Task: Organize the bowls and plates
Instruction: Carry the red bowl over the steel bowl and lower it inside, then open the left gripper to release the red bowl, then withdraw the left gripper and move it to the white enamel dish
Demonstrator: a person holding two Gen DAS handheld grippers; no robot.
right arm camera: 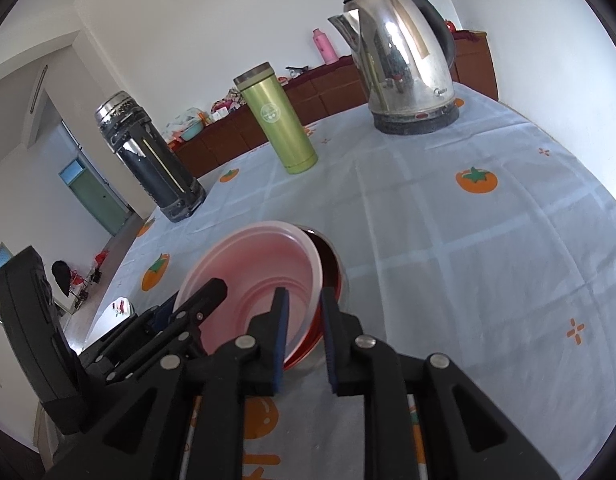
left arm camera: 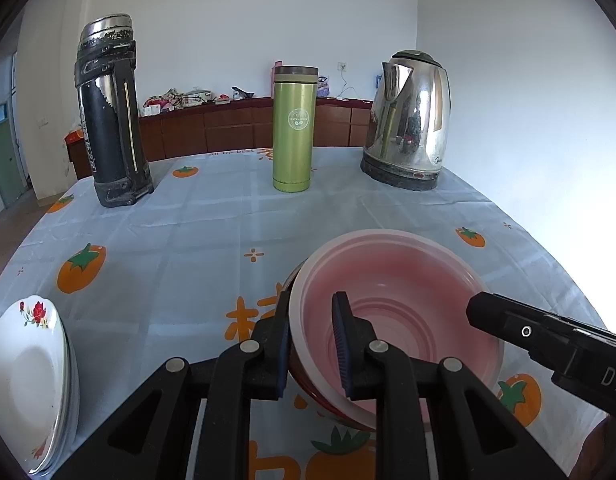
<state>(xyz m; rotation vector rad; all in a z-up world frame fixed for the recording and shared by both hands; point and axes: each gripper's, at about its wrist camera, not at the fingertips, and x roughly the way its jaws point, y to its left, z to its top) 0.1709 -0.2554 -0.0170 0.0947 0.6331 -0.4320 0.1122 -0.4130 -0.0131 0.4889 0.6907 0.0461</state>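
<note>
The red bowl (right arm camera: 332,276) is mostly buried under the pink bowl (left arm camera: 392,304), only a rim sliver shows. Left of the pink bowl, the plate stack (left arm camera: 31,384) runs off the frame edge, so no idea how many. Stuff on the cabinet (left arm camera: 235,124) way behind the pink bowl is too tiny to make out.

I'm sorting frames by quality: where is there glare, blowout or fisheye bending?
Left wrist view: wall and tablecloth at right blow out white; kettle mirrors the room. Right wrist view: evenly lit, kettle glints, flask and walls lean with the distortion.
</note>
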